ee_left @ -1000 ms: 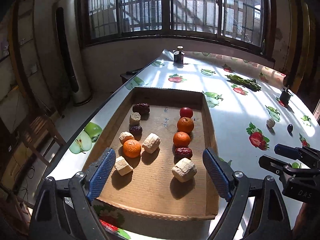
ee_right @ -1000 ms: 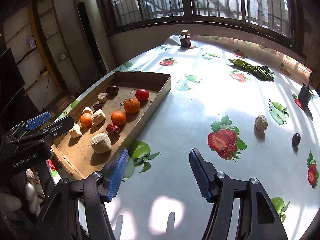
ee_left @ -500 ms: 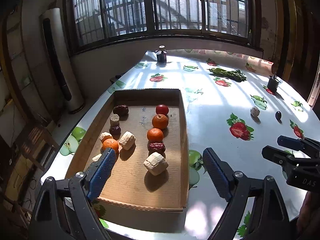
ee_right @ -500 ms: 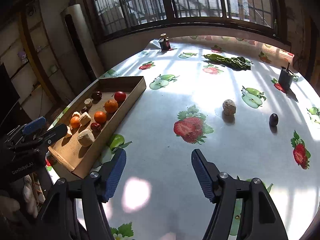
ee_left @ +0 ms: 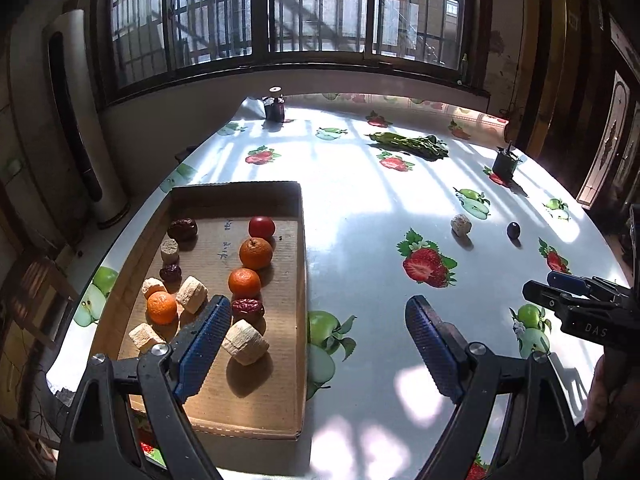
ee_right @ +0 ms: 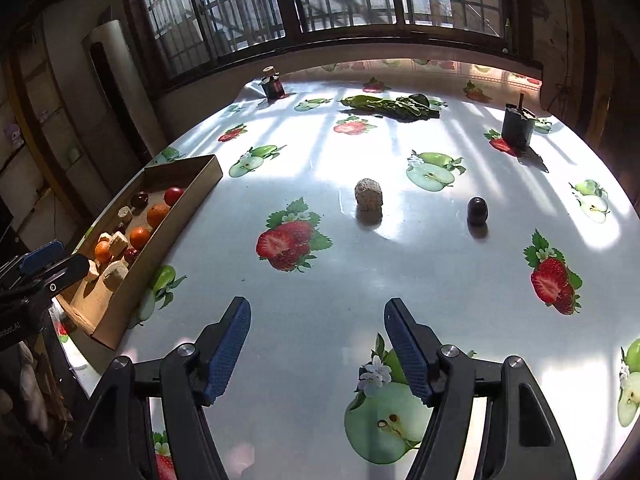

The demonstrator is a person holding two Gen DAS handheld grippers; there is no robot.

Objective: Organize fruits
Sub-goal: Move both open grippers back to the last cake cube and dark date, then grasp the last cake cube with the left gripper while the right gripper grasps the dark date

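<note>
Right gripper (ee_right: pixel 318 344) is empty with jaws spread, facing the stray beige chunk (ee_right: pixel 368 195) at 12 o'clock, probably next for the cardboard tray (ee_right: pixel 182 200). Left gripper (ee_left: pixel 318 344) is released too.

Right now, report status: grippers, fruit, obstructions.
Left gripper open, empty; right gripper open, empty. Dark fruit and pale chunk loose outside cardboard tray. Nothing in the way.

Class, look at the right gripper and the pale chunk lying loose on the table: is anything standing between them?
Nothing visible does. The right gripper is open and empty, and only bare tablecloth lies between it and the pale chunk. The dark fruit sits off to the chunk's right, clear of that path.
</note>
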